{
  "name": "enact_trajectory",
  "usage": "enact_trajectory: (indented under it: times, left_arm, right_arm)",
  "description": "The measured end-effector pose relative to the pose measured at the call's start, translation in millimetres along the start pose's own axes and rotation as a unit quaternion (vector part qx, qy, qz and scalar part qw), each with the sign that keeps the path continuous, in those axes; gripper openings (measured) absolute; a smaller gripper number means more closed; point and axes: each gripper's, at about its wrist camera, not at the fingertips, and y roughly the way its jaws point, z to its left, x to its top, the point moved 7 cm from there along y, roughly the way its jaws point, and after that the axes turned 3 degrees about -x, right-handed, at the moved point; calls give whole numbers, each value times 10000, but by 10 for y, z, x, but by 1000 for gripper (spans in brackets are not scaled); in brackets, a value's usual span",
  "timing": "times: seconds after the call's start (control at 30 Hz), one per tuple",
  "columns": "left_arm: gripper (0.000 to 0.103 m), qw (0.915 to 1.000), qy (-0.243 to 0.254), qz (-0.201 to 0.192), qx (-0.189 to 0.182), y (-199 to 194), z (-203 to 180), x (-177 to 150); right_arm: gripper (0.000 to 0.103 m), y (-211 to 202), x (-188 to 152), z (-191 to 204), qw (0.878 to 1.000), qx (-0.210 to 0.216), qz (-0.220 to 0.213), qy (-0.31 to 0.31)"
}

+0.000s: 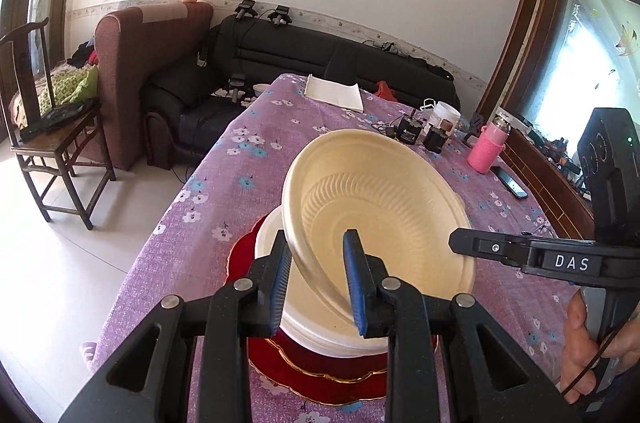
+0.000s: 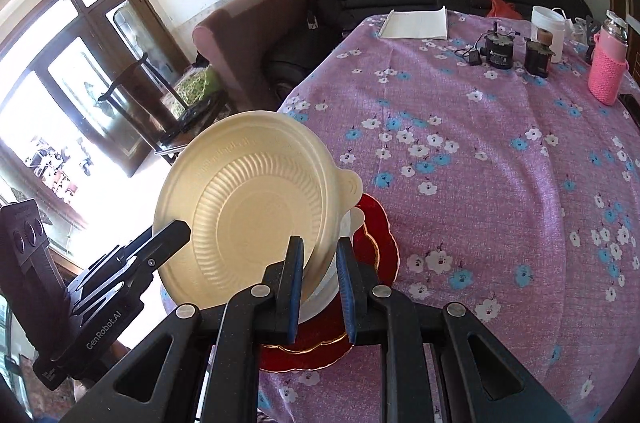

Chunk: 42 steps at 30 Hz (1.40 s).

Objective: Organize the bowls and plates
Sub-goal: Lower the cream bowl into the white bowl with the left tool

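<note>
Gripping the rim of the cream bowl (image 1: 384, 207) from both sides, the left gripper (image 1: 320, 283) and right gripper (image 2: 320, 291) hold it tilted at frame centre above the white bowl (image 1: 316, 335) on red plates (image 1: 320, 371).

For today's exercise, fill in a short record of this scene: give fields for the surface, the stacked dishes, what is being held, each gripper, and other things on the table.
surface: table under a purple floral cloth
stack: white foam bowl on red gold-rimmed scalloped plates
held item: cream ribbed plastic bowl, tilted above the stack
left gripper: clamped on the cream bowl's rim
right gripper: clamped on the opposite rim
other things: pink flask, white folded paper, black phone
</note>
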Motion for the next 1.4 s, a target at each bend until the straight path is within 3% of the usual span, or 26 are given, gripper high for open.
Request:
enact_trajectory:
  times: [0.5,1.4]
  left_arm:
    - [25,9996,-154,236,62,156,148,-81]
    - [27,9995,-176,205,178,165,239,-81]
  right_arm:
    - [19,188,-90,15,9995,-32,308,58]
    - [21,136,-106,18,9998,-56,198,-42]
